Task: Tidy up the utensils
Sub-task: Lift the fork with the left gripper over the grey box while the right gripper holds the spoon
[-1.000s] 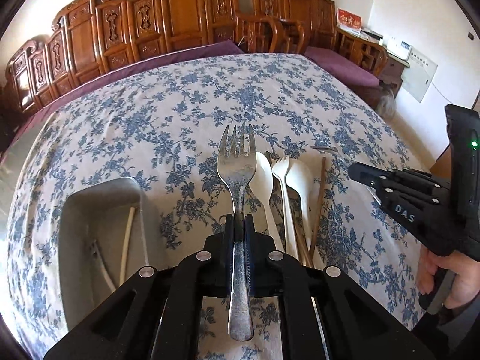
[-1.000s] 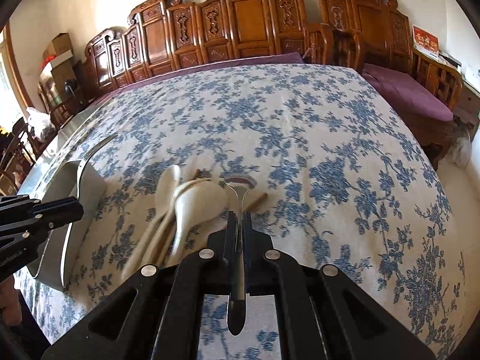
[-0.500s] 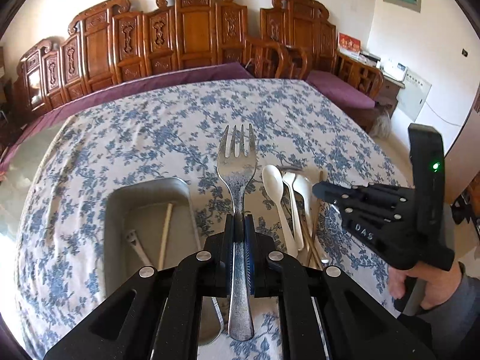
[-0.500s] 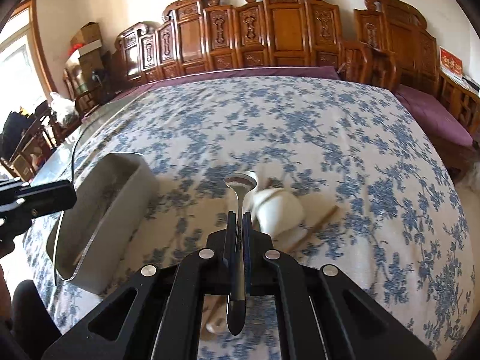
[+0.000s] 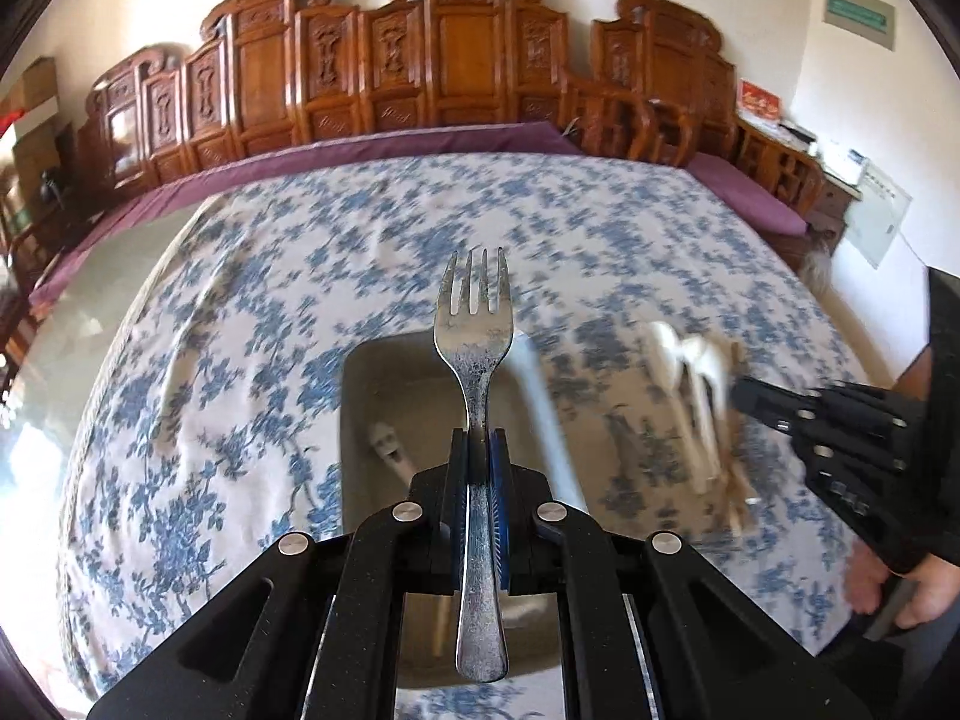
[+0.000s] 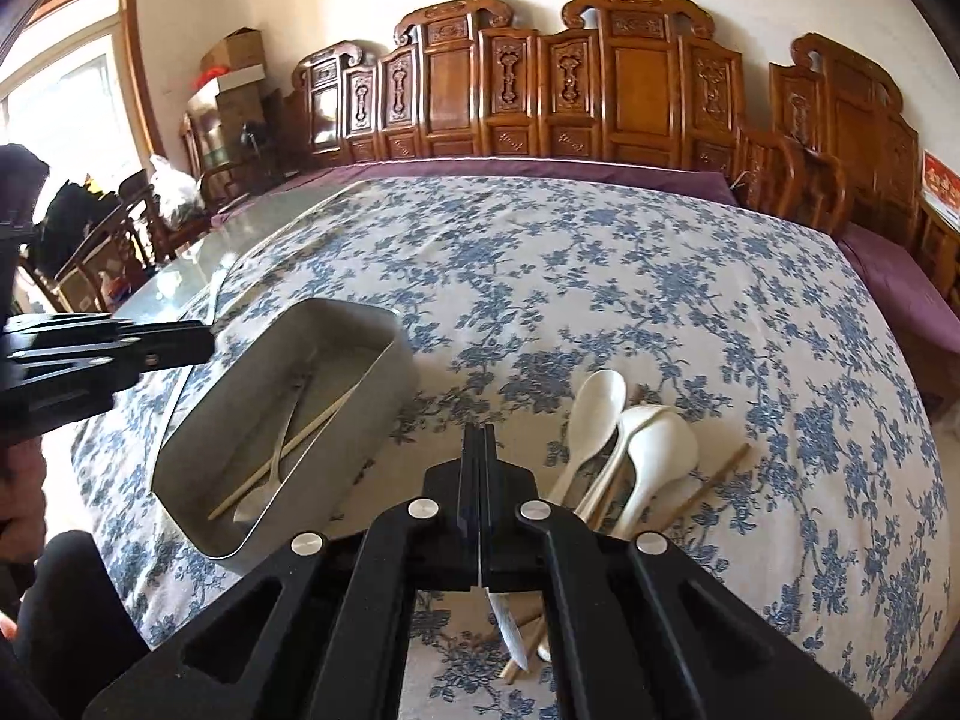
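Both hands shifted left toward tray (image 6: 336, 420); fork (image 5: 477, 324) now over it, clamped in left gripper (image 5: 478, 468). Right gripper (image 6: 480, 468) closed, thin metal handle below jaws. Tray holds spoon, chopstick; white spoons (image 6: 630, 444), chopsticks remain on cloth right.

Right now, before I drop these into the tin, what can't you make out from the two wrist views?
- Right wrist view: what the right gripper holds; only a metal handle tip shows below the shut jaws.
- Left wrist view: the white spoons and chopsticks are motion-blurred, so no count.
- Left wrist view: the tin contents, mostly hidden behind the left gripper and its fork.
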`<action>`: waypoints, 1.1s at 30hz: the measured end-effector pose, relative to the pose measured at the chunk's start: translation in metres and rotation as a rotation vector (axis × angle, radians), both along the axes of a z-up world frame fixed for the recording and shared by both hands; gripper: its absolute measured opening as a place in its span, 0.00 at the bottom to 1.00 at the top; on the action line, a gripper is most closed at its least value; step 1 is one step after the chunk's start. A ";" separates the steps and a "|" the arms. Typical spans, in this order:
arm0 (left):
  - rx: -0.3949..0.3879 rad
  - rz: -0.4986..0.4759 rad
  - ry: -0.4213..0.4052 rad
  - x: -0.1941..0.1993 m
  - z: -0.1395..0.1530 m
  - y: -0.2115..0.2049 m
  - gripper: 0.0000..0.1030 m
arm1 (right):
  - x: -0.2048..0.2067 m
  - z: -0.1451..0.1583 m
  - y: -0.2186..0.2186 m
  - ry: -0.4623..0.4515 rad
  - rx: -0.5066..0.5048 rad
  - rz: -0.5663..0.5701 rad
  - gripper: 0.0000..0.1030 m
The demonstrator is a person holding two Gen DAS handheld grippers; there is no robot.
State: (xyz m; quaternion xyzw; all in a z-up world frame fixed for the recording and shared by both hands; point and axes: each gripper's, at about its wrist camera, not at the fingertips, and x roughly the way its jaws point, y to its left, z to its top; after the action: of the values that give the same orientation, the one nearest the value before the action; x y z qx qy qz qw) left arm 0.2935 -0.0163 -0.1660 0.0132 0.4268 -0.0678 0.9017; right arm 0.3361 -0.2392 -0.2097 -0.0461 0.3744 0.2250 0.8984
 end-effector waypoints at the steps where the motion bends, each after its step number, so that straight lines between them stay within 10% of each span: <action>1: 0.008 0.006 0.014 0.004 -0.007 0.002 0.06 | 0.002 -0.004 0.001 0.004 -0.022 -0.009 0.00; 9: -0.010 0.029 0.039 0.010 -0.023 0.014 0.06 | 0.014 -0.015 -0.023 0.105 0.105 0.014 0.01; 17: -0.036 0.009 0.005 0.000 -0.008 0.015 0.06 | -0.007 -0.050 0.016 0.186 -0.022 0.181 0.18; 28: -0.039 0.026 0.016 0.003 -0.014 0.023 0.06 | -0.029 -0.069 0.044 0.189 -0.212 0.273 0.18; 33: -0.032 0.042 0.034 0.007 -0.023 0.030 0.06 | -0.021 -0.068 0.042 0.218 -0.205 0.257 0.03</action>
State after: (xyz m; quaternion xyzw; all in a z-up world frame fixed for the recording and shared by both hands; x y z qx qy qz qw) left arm 0.3009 0.0135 -0.1888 -0.0111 0.4412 -0.0559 0.8956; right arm 0.3150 -0.1976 -0.2777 -0.1603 0.4815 0.3022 0.8069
